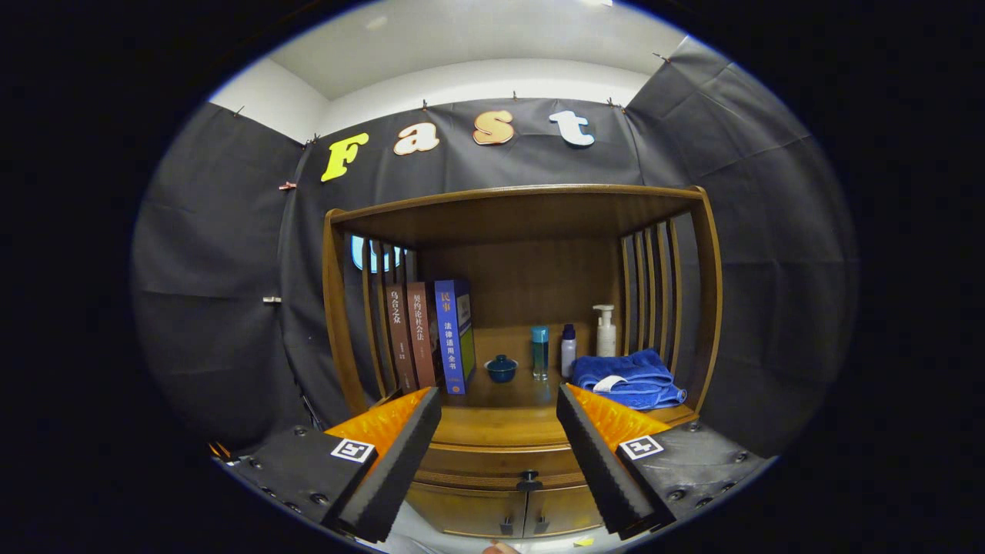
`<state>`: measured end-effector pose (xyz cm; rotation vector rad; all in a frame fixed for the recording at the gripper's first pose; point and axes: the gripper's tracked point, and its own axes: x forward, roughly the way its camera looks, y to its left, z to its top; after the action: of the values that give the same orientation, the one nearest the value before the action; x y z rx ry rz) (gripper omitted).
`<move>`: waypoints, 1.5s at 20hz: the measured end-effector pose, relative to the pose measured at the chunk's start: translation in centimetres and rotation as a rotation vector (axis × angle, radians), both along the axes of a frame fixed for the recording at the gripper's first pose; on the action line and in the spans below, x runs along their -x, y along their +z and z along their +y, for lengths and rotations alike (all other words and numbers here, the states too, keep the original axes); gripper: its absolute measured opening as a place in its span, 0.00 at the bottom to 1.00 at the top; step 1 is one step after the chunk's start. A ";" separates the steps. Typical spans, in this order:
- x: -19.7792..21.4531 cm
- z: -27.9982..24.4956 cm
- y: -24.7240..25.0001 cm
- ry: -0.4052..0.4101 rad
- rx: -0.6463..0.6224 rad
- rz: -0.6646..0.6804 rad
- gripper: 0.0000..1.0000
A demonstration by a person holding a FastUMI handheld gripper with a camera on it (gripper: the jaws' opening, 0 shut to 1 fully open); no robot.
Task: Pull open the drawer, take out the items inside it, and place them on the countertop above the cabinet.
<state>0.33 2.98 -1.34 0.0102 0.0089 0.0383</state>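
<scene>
A wooden cabinet stands ahead with its drawer point(500, 467) closed; a small dark knob point(529, 481) sits at the drawer's middle, low between my fingers. The countertop point(500, 423) above the drawer is bare wood at its front. My gripper point(499, 400) is open, held some way back from the cabinet, fingers spread wide with nothing between them. The drawer's contents are hidden.
On the countertop, under a slatted wooden hutch point(523, 201): three upright books point(431, 335) at the left, a small blue lidded cup point(501, 368), two slim bottles point(554, 350), a white pump bottle point(606, 331) and a folded blue towel point(627, 378). Two small doors point(500, 512) lie below the drawer.
</scene>
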 end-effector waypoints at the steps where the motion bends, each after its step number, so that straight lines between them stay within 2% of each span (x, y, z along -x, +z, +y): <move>1: 0.0 0.1 -0.3 0.000 0.000 0.005 1.00; 9: -1.8 -1.0 -5.4 -0.032 -0.028 0.098 0.99; 16: -4.6 -2.6 -12.8 -0.056 -0.024 0.234 0.99; 20: -6.3 -2.6 -17.5 -0.041 0.003 0.332 1.00; 30: -9.4 -5.1 -25.2 -0.116 -0.018 0.435 0.98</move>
<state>9.72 -2.13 -26.54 0.0368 0.4424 -0.0806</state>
